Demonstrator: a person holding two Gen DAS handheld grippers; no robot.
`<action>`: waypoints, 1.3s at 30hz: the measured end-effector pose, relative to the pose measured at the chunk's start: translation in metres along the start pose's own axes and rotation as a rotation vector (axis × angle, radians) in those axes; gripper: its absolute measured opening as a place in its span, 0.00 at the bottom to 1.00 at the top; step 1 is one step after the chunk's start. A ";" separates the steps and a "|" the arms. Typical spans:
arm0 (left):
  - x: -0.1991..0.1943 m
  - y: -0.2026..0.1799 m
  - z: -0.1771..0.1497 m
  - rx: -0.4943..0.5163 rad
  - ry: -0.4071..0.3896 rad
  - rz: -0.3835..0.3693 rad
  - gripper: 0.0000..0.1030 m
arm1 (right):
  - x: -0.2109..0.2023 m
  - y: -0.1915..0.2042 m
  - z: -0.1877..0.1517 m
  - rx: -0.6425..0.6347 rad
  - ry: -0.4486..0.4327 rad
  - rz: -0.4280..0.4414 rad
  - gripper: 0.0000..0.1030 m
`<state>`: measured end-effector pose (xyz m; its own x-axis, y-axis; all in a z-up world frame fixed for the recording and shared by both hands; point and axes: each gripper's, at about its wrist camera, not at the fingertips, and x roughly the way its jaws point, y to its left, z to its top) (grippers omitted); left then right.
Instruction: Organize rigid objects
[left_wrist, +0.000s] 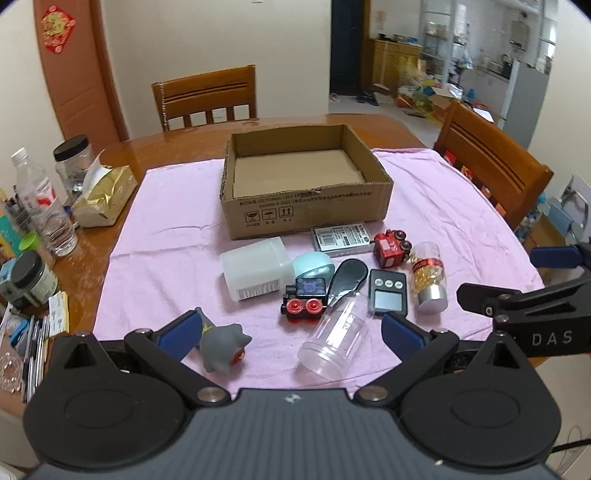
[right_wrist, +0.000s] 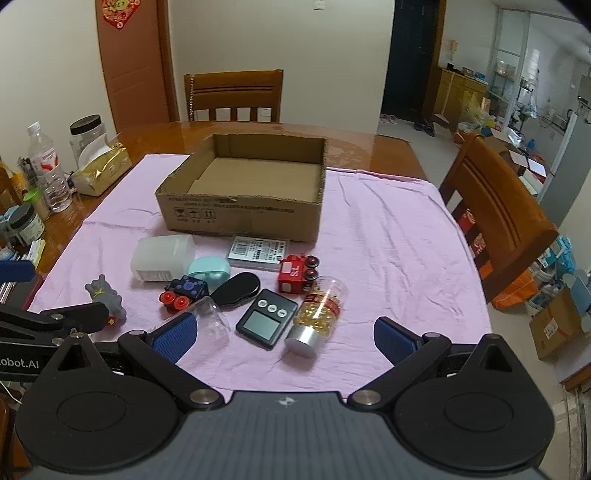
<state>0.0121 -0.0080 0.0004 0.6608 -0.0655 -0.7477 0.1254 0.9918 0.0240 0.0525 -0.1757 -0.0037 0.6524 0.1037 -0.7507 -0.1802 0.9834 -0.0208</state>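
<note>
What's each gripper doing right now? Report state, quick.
Left gripper: open, holding nothing, above the clear plastic cup.
Right gripper: open, holding nothing, above the capsule bottle.

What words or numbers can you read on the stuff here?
"DAS": on the right gripper.
"obot.AI": on the left gripper.
"TS": on the red train, roughly.
Box: glass, umbrella and arrows signs; its print is too blurred.
Card, white tub label, red door sign: unreadable.
</note>
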 end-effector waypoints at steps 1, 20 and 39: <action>0.003 0.003 -0.002 0.010 -0.004 -0.009 0.99 | 0.003 0.002 -0.001 -0.004 0.002 0.007 1.00; 0.081 0.077 -0.046 0.141 0.113 -0.009 0.99 | 0.086 0.061 -0.038 -0.143 0.126 0.190 1.00; 0.155 0.102 -0.041 0.232 0.157 -0.157 1.00 | 0.127 0.092 -0.020 -0.359 0.165 0.178 1.00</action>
<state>0.0969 0.0876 -0.1404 0.4998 -0.1800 -0.8472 0.3944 0.9182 0.0375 0.1040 -0.0750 -0.1145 0.4671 0.2134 -0.8581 -0.5429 0.8352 -0.0879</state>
